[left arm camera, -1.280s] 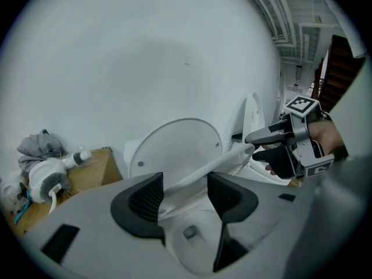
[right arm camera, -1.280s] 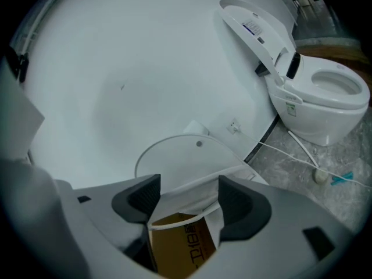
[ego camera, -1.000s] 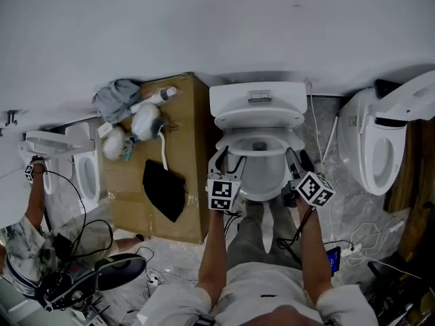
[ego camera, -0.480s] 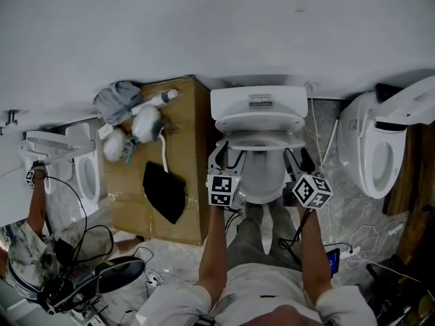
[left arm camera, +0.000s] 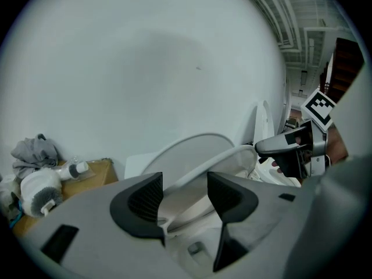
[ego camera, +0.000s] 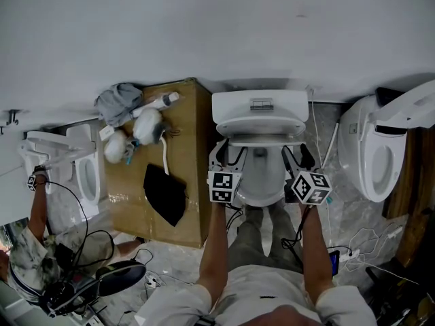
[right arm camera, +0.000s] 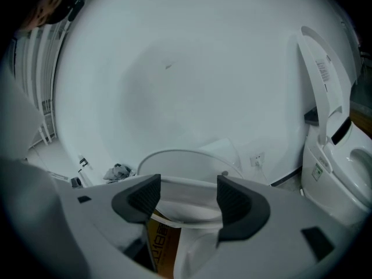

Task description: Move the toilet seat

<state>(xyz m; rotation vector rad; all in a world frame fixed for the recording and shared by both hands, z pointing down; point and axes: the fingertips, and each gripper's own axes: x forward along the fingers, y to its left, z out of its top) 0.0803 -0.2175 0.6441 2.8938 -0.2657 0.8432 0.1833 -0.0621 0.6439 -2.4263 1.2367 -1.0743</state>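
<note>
The white toilet [ego camera: 259, 106] stands against the wall between my two hands. Its seat [ego camera: 258, 141] is tilted up off the bowl [ego camera: 264, 182], in front of the raised lid [ego camera: 258, 123]. My left gripper [ego camera: 223, 153] is shut on the seat's left side; the rim [left arm camera: 218, 160] runs down between its pads. My right gripper [ego camera: 296, 156] is shut on the right side, and the white seat [right arm camera: 192, 207] fills the gap between its pads. The lid [right arm camera: 180, 161] rises behind the seat. The right gripper [left arm camera: 293, 150] also shows in the left gripper view.
A cardboard box [ego camera: 178, 114] stands left of the toilet, carrying cloths, a bottle and a black item [ego camera: 165, 192]. A second toilet [ego camera: 380, 148] stands to the right, and a third [ego camera: 76, 172] to the left. Cables [ego camera: 81, 250] and another person [ego camera: 27, 250] are at lower left.
Both grippers have moved toward the tank with the seat. The seat has tilted up further, and less of its ring and the bowl opening shows. The right gripper has rolled.
</note>
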